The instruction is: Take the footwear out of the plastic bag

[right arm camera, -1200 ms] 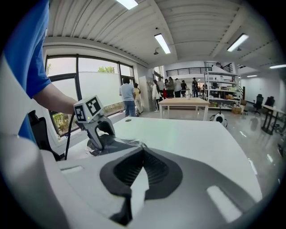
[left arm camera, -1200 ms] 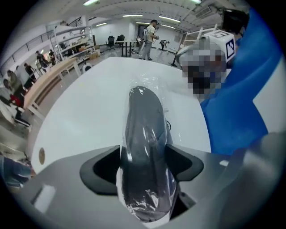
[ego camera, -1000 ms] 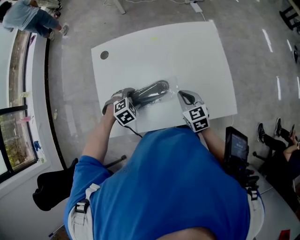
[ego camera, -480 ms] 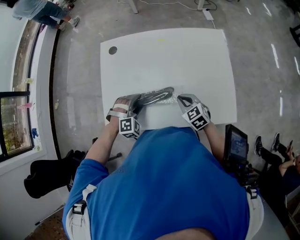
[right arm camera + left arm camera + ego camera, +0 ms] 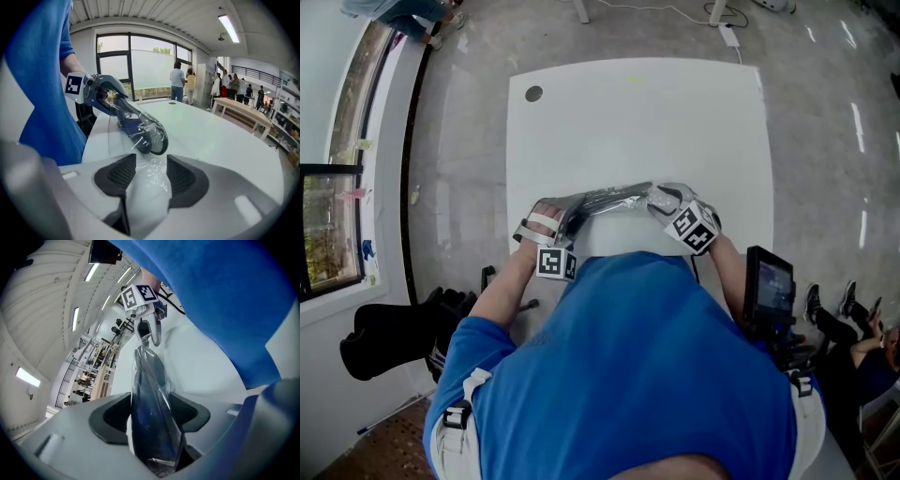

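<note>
**While the left gripper (image 5: 152,401) clamps, the right gripper (image 5: 151,161) gapes**

As its jaws have just been closing, the left gripper pinches the dark shoe (image 5: 149,373) through the plastic bag (image 5: 115,136), burying one end. The right jaws, just opened, straddle loose crinkled film without pressing. The shoe sits by the white worktop's (image 5: 675,122) near edge, which a blue shirt (image 5: 647,375) partly hides.

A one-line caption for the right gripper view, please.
Right gripper, jaws just opened, with the clear plastic bag between them; dark shoe inside.
</note>
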